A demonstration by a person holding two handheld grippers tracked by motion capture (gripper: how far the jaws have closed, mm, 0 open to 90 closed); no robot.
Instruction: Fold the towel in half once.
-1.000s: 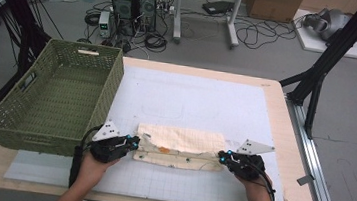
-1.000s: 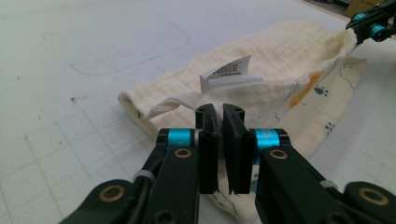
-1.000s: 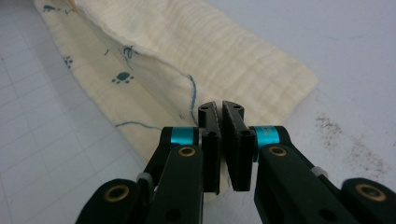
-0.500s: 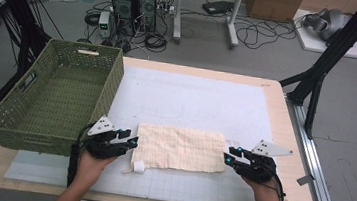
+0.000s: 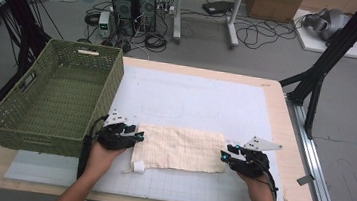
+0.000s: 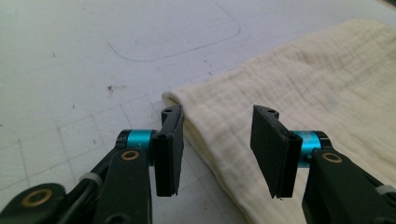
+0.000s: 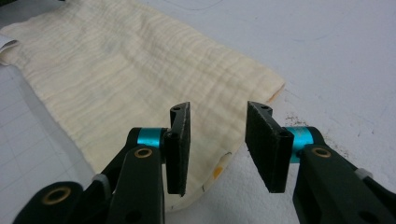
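Observation:
A cream muslin cloth (image 5: 181, 148) lies folded flat as a rectangle on the white mat, with a small white tag (image 5: 138, 166) at its front left corner. My left gripper (image 5: 138, 137) rests at the cloth's left edge. In the left gripper view its jaws (image 6: 218, 112) stand open over the folded edge of the cloth (image 6: 317, 84), having just opened, and do not press on it. My right gripper (image 5: 224, 153) sits at the cloth's right end. Its jaws (image 7: 218, 108) have just been opening too, with the corner of the cloth (image 7: 116, 60) lying loose beneath them.
A green woven basket (image 5: 113, 81) stands empty on the table's left side, close to my left hand. The white gridded mat (image 5: 192, 97) covers most of the wooden table. Beyond the table's far edge are computer towers, cables and a black stand's legs.
Both grippers have let go of the cloth's ends, and it now lies flat as a wider rectangle. The left gripper drew away to the left, then came back to the cloth's edge.

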